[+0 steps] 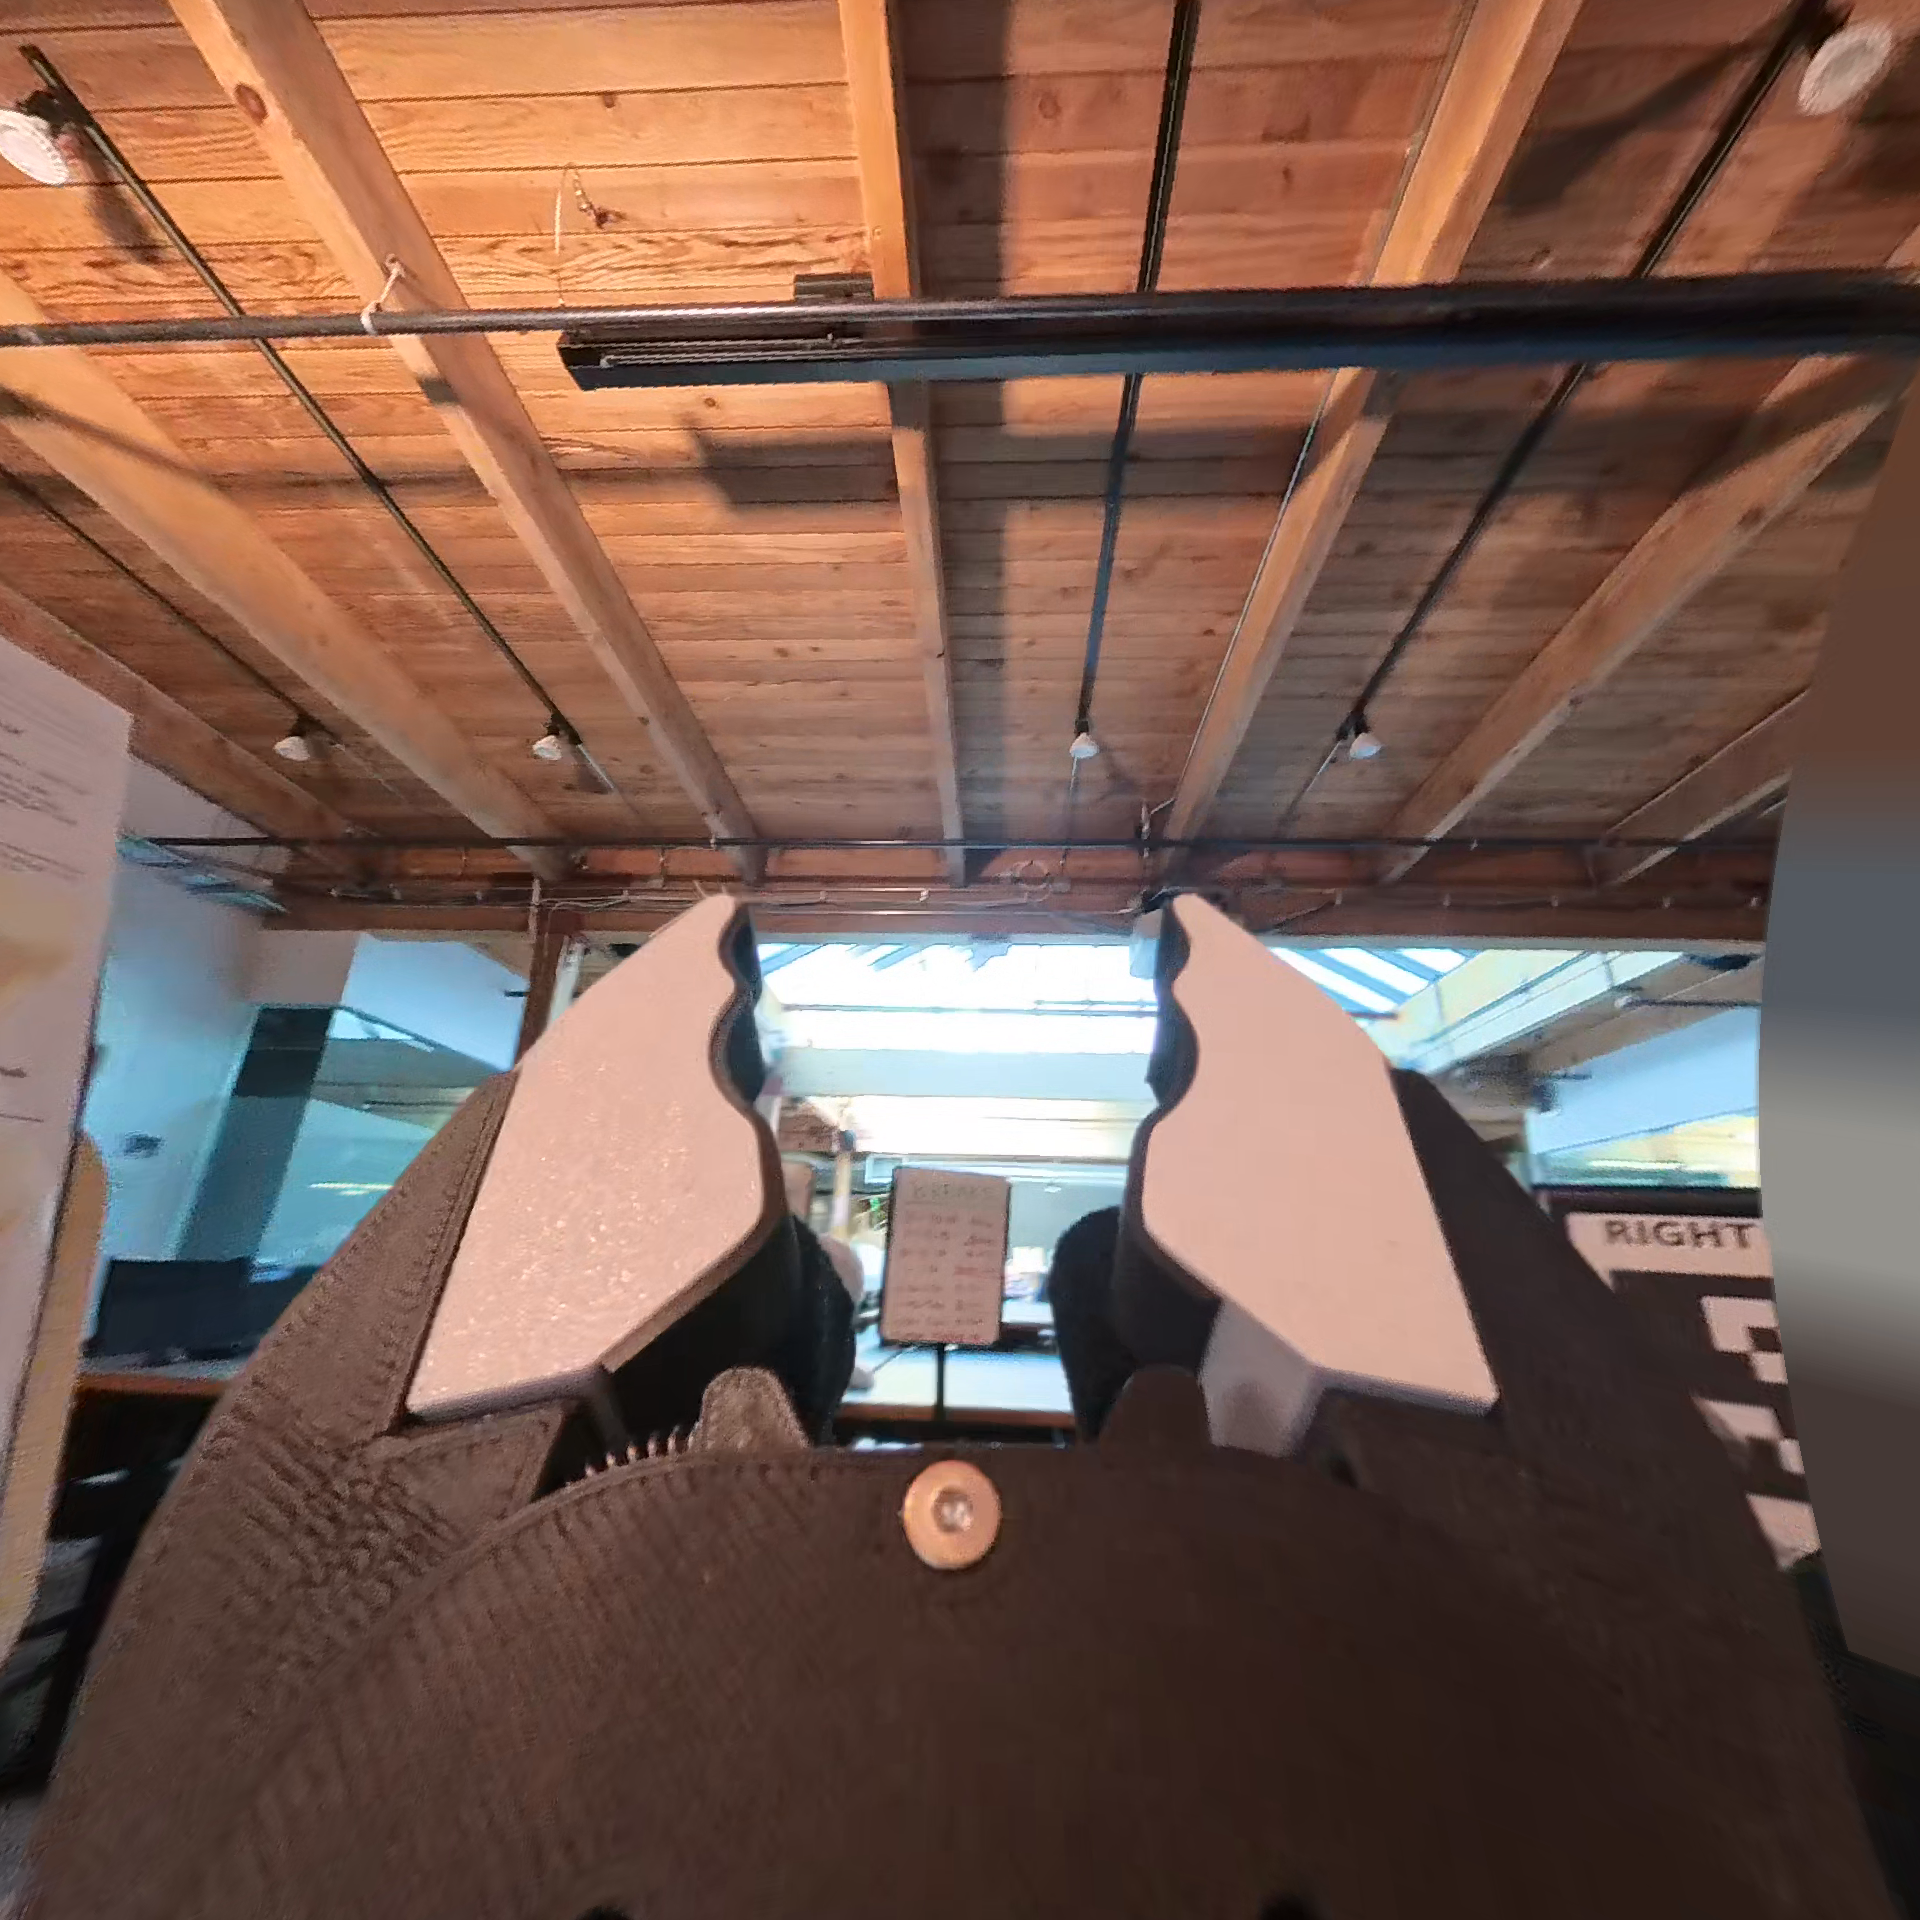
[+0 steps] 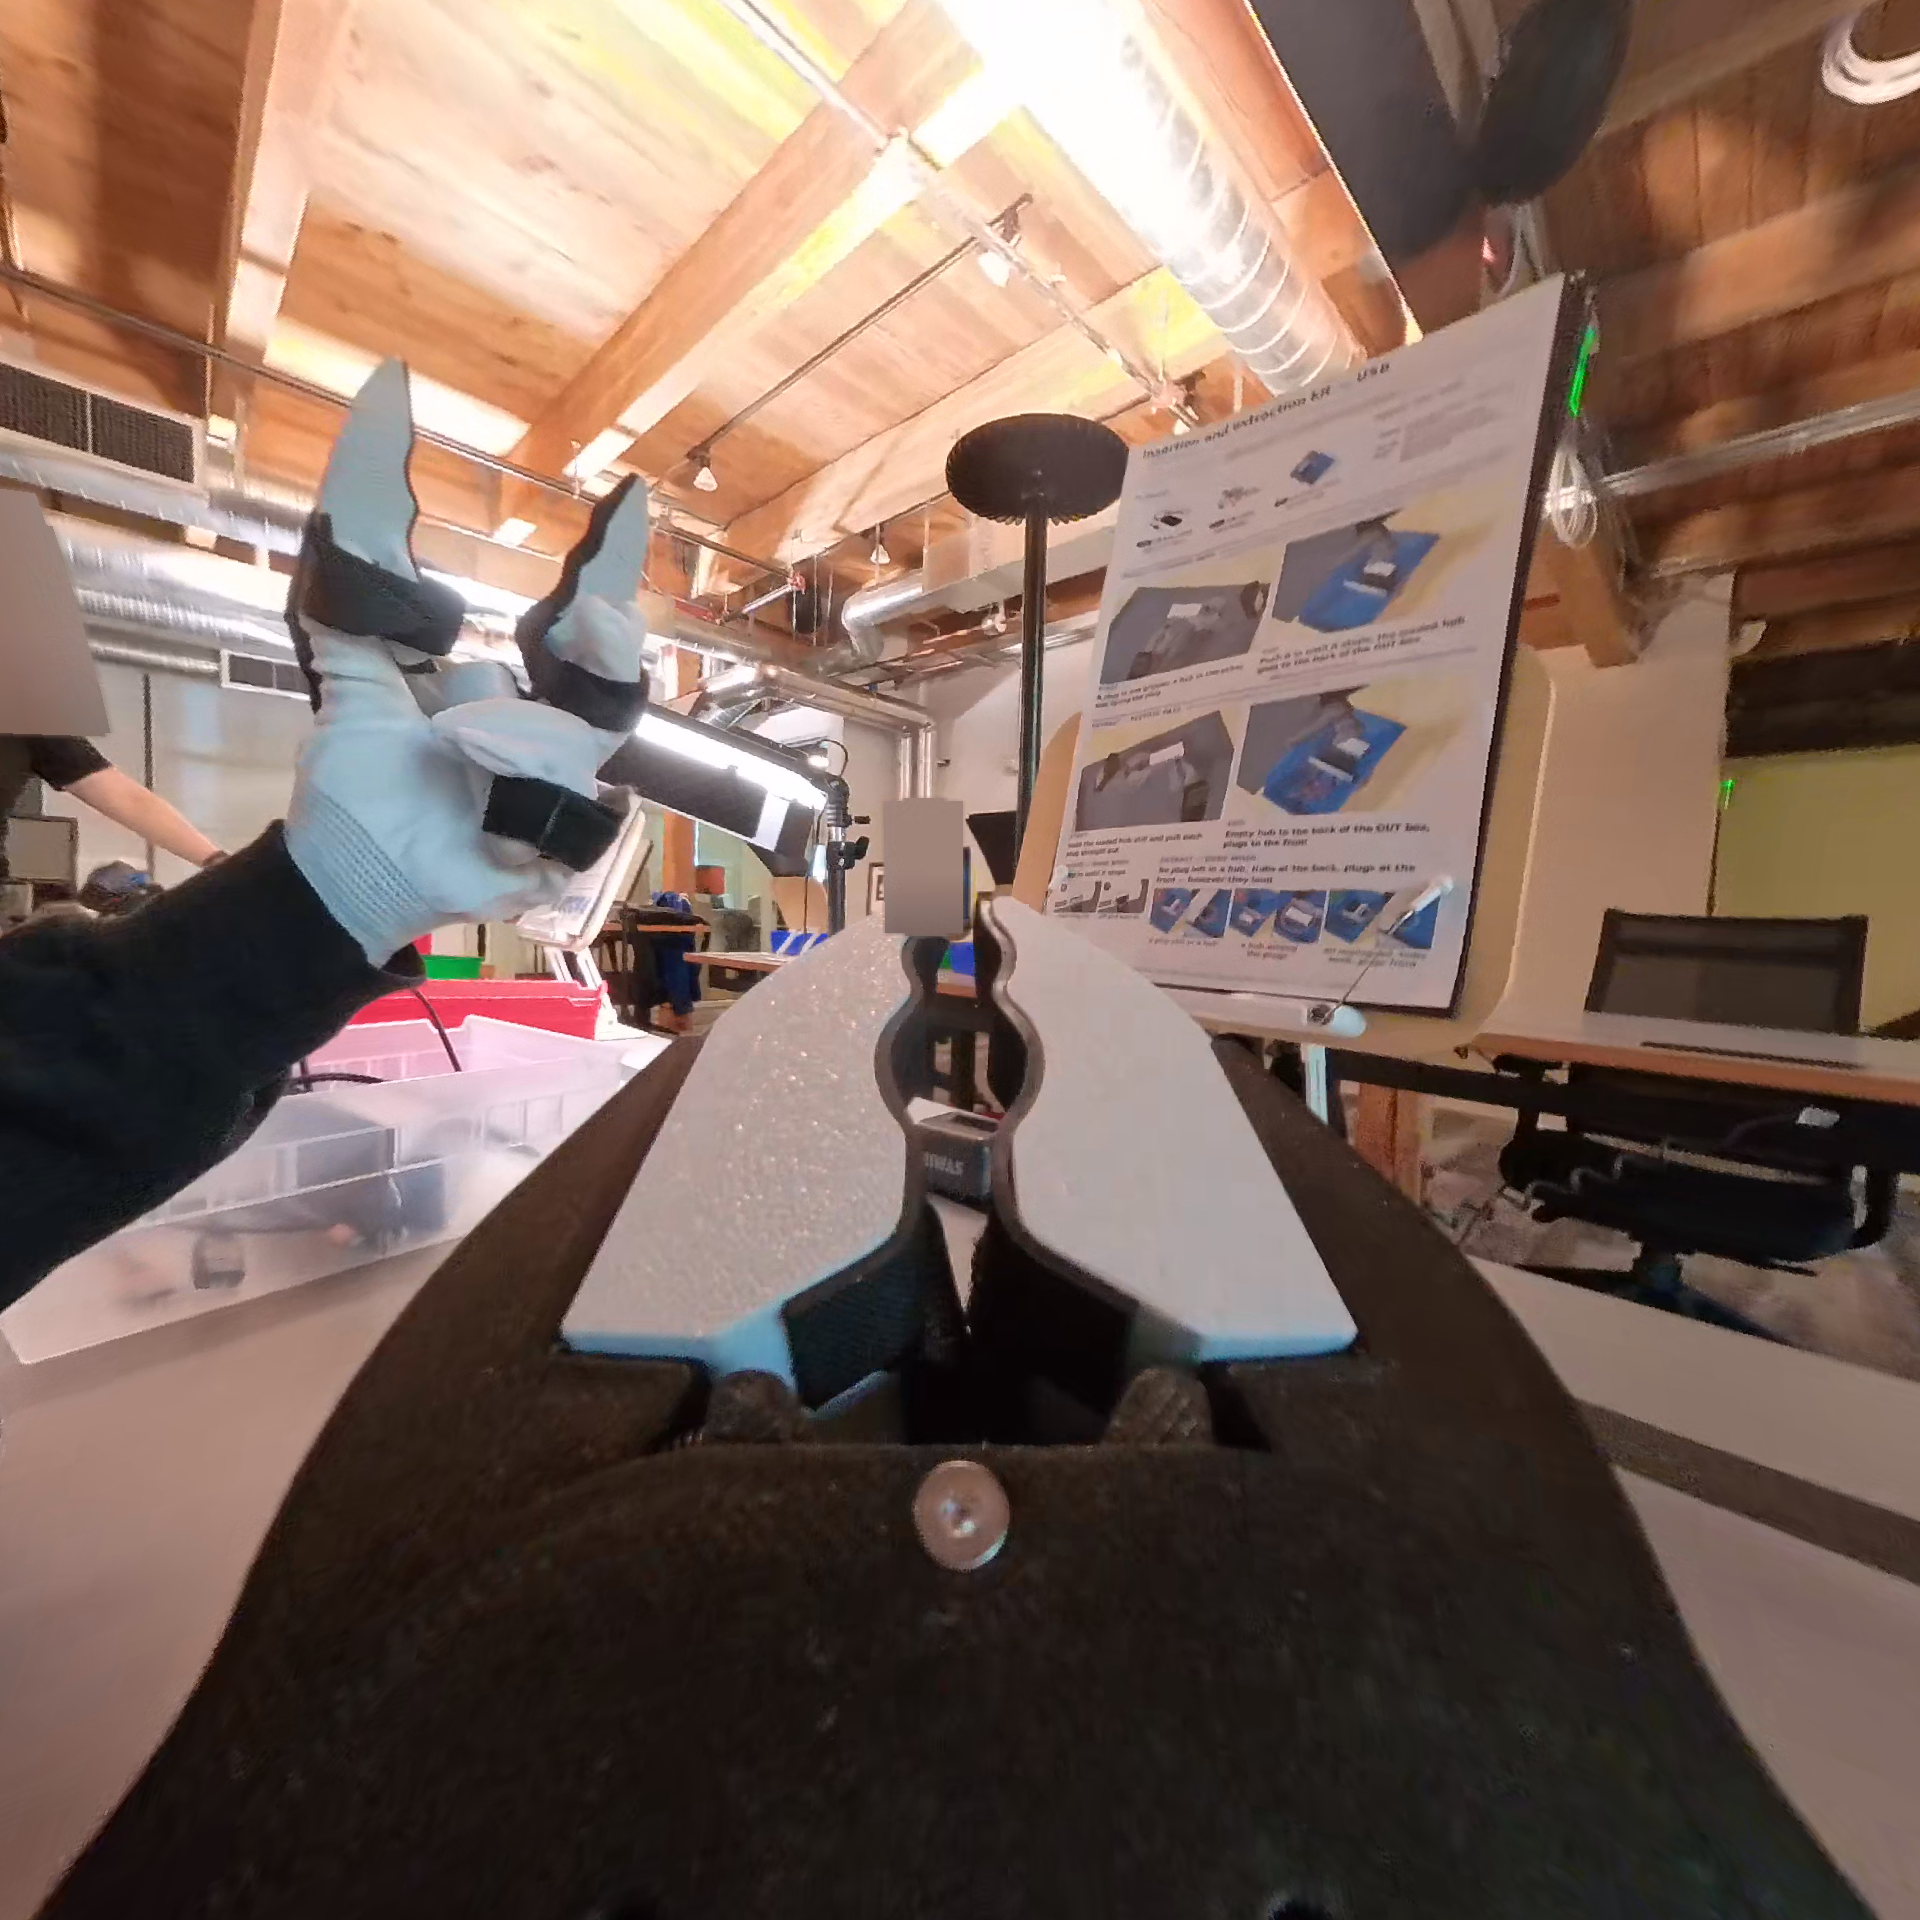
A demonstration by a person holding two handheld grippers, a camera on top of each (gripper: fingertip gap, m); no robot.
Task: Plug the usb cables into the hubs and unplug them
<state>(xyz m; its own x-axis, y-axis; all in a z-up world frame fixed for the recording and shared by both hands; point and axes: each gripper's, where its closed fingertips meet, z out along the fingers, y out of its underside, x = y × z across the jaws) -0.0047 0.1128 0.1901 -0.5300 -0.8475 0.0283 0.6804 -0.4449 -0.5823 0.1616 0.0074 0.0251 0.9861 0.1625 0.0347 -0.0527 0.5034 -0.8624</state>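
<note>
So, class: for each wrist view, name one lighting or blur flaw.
Left wrist view: the skylight window behind the open left gripper is blown out. Right wrist view: the ceiling light strip glares white, and the clear bin at lower left is smeared soft.

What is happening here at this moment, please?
Nothing is being handled yet. The left claw is open and raised, pointing at the wooden ceiling. The right claw is shut on nothing and sits low over the table, facing an instruction board. A gloved hand wearing finger-mounted tips is lifted at the left, above clear bins. No cable is held by either claw.
</note>
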